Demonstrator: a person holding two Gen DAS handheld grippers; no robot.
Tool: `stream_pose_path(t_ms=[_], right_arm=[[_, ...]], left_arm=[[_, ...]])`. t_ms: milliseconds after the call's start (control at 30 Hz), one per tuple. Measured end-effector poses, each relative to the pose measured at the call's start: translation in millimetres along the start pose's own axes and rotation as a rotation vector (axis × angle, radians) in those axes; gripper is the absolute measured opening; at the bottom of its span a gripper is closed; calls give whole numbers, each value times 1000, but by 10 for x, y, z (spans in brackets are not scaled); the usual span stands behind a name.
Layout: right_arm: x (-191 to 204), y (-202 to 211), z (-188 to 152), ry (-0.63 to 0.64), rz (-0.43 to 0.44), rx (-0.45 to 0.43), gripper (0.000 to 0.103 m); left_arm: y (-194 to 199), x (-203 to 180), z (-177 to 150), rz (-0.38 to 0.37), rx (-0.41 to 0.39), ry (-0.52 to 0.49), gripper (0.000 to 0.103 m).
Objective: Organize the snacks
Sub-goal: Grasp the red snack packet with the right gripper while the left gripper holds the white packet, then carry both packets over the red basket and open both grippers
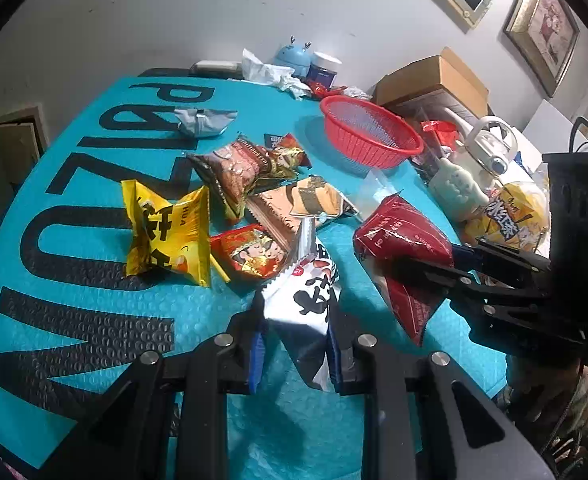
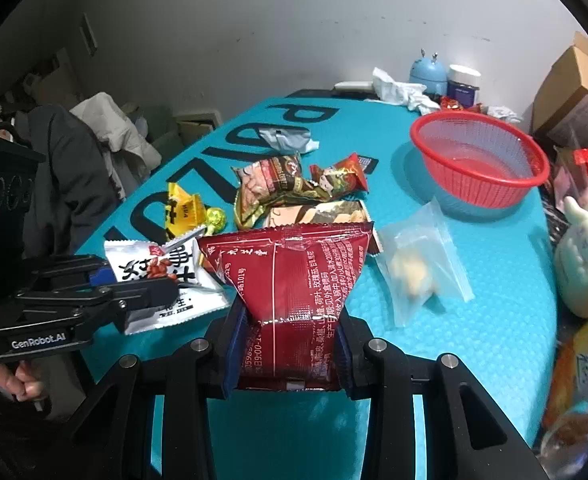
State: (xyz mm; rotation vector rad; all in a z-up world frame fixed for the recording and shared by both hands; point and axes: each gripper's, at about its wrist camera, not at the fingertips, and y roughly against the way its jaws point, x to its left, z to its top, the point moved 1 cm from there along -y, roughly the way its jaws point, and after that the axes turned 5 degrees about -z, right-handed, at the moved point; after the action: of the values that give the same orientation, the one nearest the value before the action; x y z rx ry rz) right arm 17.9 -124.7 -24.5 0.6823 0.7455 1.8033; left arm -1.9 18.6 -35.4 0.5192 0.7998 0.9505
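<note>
- Gripping one packet each, both grippers are loaded, which reads as two snacks picked at once to save a trip to the red basket (image 2: 478, 168).
- The left gripper (image 1: 294, 350) has its jaws closed tight on the lower end of the white packet (image 1: 308, 300), so the printed upper part stands free over the near edge of the teal mat (image 1: 93, 320).
- The right gripper (image 2: 289, 350) has its jaws pressed against the narrow waist of the dark red packet (image 2: 294, 276); the bag bulges above the pads, a sign that the squeeze is firm enough to carry it.
- The red packet appears lifted clear of the mat, tilted toward the middle of the tabletop, with the left wrist view showing it held just right of the white one.
- The basket sits empty near the far right edge of the mat, mouth up and unobstructed, and looks like the natural place for the snacks.
- The remaining snacks lie bunched in the mat's middle: a yellow packet (image 1: 165, 236), a brown packet (image 1: 233, 168) and a clear zip bag (image 2: 422, 268) nearest the basket.
- Judging by this, sorting has barely started, since nothing yet rests inside the basket.
</note>
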Motion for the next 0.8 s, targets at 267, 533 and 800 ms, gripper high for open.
stream_pose_path(t_ms=[267, 533, 800], right_arm=[[29, 259, -87, -17, -24, -43, 37], [-73, 543, -124, -60, -68, -101, 37], [-251, 733, -5, -84, -127, -151, 37]], left_arm=[[53, -189, 20, -41, -21, -43, 24], [70, -443, 155, -85, -47, -106, 24], [32, -670, 454, -123, -81, -175, 24]])
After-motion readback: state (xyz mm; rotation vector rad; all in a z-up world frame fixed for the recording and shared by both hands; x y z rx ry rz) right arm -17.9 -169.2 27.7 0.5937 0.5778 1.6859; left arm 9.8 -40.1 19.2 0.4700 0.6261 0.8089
